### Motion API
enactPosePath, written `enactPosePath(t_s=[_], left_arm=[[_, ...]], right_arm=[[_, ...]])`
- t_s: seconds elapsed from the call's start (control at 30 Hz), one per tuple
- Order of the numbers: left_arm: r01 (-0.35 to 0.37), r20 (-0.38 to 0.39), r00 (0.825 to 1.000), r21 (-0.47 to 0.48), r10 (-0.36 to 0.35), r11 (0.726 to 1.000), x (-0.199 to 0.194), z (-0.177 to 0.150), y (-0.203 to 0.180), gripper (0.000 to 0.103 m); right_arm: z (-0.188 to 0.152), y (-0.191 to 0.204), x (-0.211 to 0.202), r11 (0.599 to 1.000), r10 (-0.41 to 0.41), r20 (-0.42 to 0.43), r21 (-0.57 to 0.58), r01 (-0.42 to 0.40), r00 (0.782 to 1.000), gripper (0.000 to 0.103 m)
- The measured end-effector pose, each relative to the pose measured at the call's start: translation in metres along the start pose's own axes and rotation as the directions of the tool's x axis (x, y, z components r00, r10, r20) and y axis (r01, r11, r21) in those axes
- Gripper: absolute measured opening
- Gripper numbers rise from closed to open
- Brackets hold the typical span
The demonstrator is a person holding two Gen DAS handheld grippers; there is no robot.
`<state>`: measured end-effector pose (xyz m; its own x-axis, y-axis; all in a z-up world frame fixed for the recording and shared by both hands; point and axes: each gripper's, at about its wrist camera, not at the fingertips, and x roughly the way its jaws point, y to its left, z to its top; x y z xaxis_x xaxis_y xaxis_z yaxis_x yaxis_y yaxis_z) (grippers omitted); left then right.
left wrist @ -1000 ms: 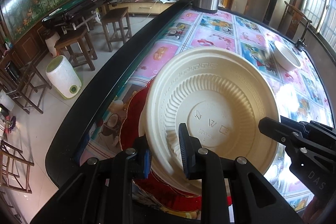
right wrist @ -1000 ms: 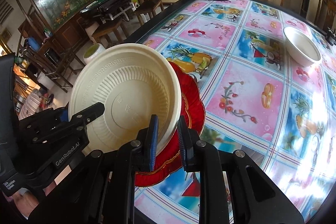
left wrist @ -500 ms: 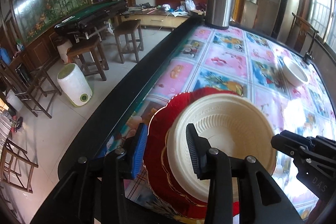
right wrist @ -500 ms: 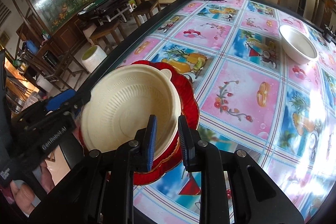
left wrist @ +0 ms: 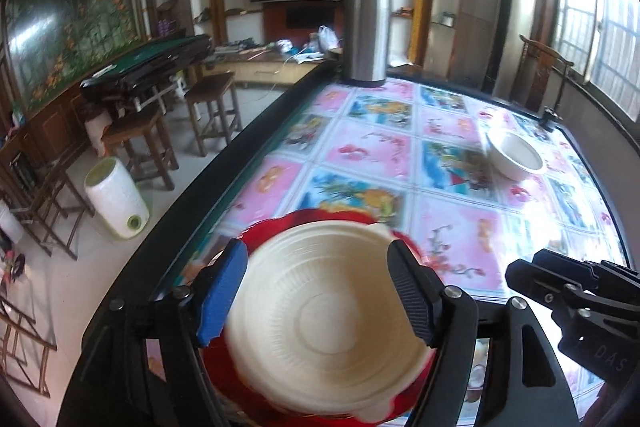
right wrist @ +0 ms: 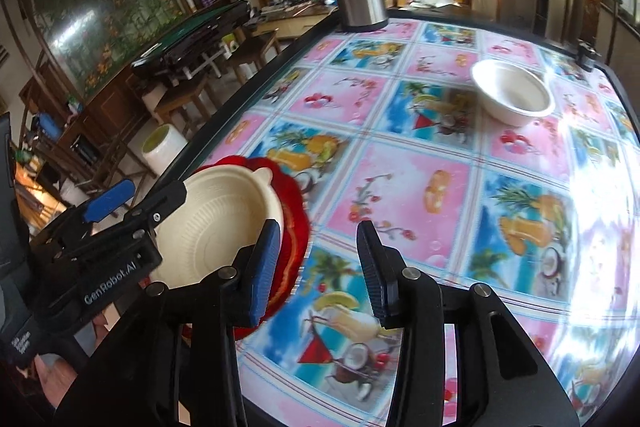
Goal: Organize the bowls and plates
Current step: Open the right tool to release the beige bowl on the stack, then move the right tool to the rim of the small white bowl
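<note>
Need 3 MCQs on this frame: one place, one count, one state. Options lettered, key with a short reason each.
1. Where does the cream bowl sit?
A. on the red plate
B. beside the steel flask
C. on a stool

2. How many bowls stand on the table?
A. one
B. two
C. four

3. How is the right gripper?
A. clamped on the red plate
B. jaws apart, gripping nothing
C. holding the white bowl

Key: 1 A, red rim shows around the cream bowl in both views. 2 B, the cream bowl plus a white bowl farther across the table. 3 B, its jaws are opening and only tablecloth shows between them.
</note>
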<state>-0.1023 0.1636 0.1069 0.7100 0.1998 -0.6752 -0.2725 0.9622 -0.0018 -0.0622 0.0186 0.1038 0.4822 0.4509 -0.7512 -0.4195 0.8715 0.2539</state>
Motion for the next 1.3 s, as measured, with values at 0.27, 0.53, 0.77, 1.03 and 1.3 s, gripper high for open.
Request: enactPosePath(t_s=[0.27, 0.53, 0.77, 1.03, 1.3], left_arm=[[0.059, 0.03, 0.998, 0.031, -0.06, 0.998, 0.001, 0.006, -0.035, 0.076], [0.11, 0.005, 0.994, 0.062, -0.11, 0.992, 0.015, 0.008, -0.068, 0.076], [0.118, 0.006, 0.993, 0.102, -0.12, 0.988, 0.022, 0.012, -0.094, 0.076], [0.127, -0.01, 0.992, 0.133, -0.127, 0.983, 0.031, 0.015, -0.119, 0.076], [0.139, -0.023, 0.99, 0.154, -0.137, 0.978, 0.041, 0.024, -0.143, 0.076]], right_arm=[[-0.002, -0.033, -0.011, 0.997, -0.059, 0.02, 0.057, 0.058, 0.998, 0.04], [-0.005, -0.063, -0.015, 0.99, -0.086, 0.02, 0.114, 0.083, 0.996, 0.04], [-0.007, -0.086, -0.016, 0.983, -0.099, 0.017, 0.156, 0.095, 0.995, 0.04], [-0.006, -0.112, -0.021, 0.975, -0.12, 0.022, 0.193, 0.113, 0.993, 0.04], [0.007, -0.136, -0.023, 0.967, -0.144, 0.032, 0.218, 0.133, 0.989, 0.04]])
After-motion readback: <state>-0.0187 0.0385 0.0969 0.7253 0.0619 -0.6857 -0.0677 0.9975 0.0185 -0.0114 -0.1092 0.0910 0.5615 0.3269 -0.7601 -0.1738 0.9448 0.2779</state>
